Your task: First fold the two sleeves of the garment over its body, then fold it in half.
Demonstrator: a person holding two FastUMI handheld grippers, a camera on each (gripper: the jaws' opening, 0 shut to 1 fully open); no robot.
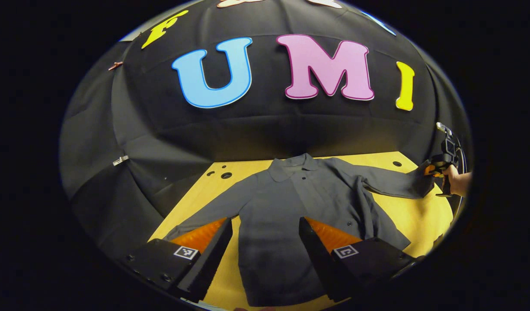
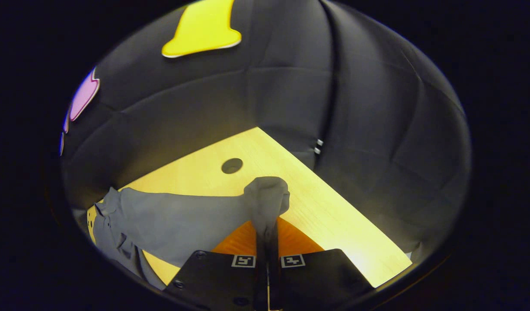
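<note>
A dark grey collared garment (image 1: 282, 207) lies flat on the yellow table (image 1: 420, 216), collar toward the back wall. My left gripper (image 1: 265, 235) hovers open above its lower body, one finger on each side of the front. One sleeve (image 1: 204, 214) stretches out toward the left. The other sleeve (image 1: 394, 181) reaches right to the right gripper (image 1: 438, 170), held by a hand. In the right gripper view, my right gripper (image 2: 267, 229) is shut on that sleeve's cuff (image 2: 267, 196), which bunches above the fingertips; the sleeve (image 2: 174, 220) trails off left toward the collar.
Round holes (image 1: 226, 175) dot the table near its back left corner, and another hole (image 2: 231, 165) sits just beyond the cuff. The black booth wall rises close behind the table on the far and right sides.
</note>
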